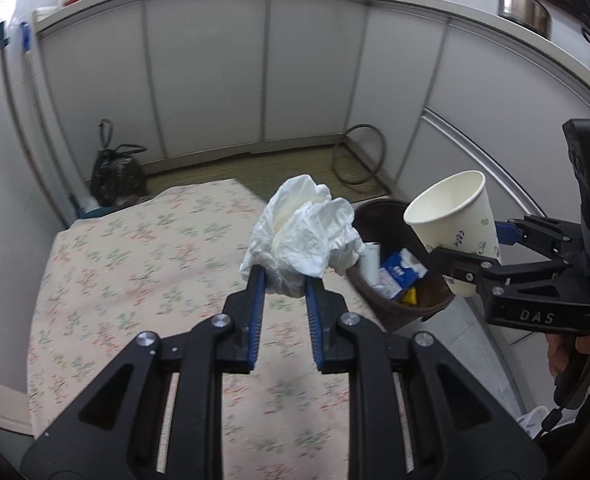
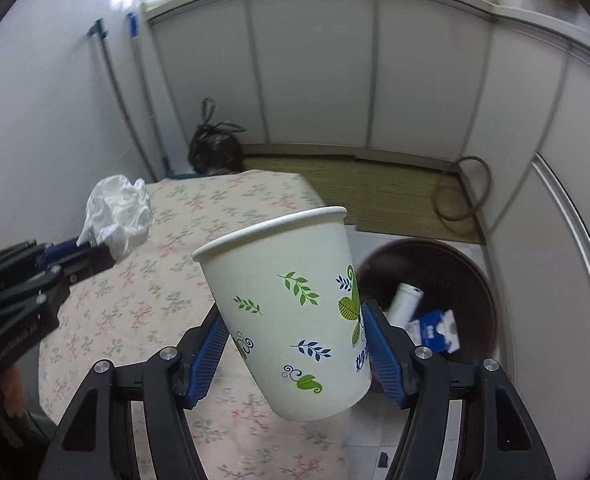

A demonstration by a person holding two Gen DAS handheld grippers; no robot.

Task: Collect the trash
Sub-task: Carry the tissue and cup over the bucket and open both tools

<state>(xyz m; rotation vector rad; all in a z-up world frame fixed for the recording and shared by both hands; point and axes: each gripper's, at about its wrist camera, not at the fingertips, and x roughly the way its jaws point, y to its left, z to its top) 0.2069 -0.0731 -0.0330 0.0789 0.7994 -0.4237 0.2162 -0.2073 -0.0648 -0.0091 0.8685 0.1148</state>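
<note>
Blue-padded, the left hand-held gripper (image 1: 285,280) pinches a crumpled white tissue wad (image 1: 303,236) narrowly; soft and light, it holds anywhere. The right hand-held gripper (image 2: 295,344) clamps a leaf-printed white paper cup (image 2: 291,312) at mid-wall; thin, likely crushable, so grip gently. Ahead of both, beyond the floral tabletop (image 1: 135,260), sits a brown round bin (image 2: 471,272).

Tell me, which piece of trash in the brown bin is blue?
The small carton in the brown bin is blue and white; the white tube left of it is plain white.
</note>
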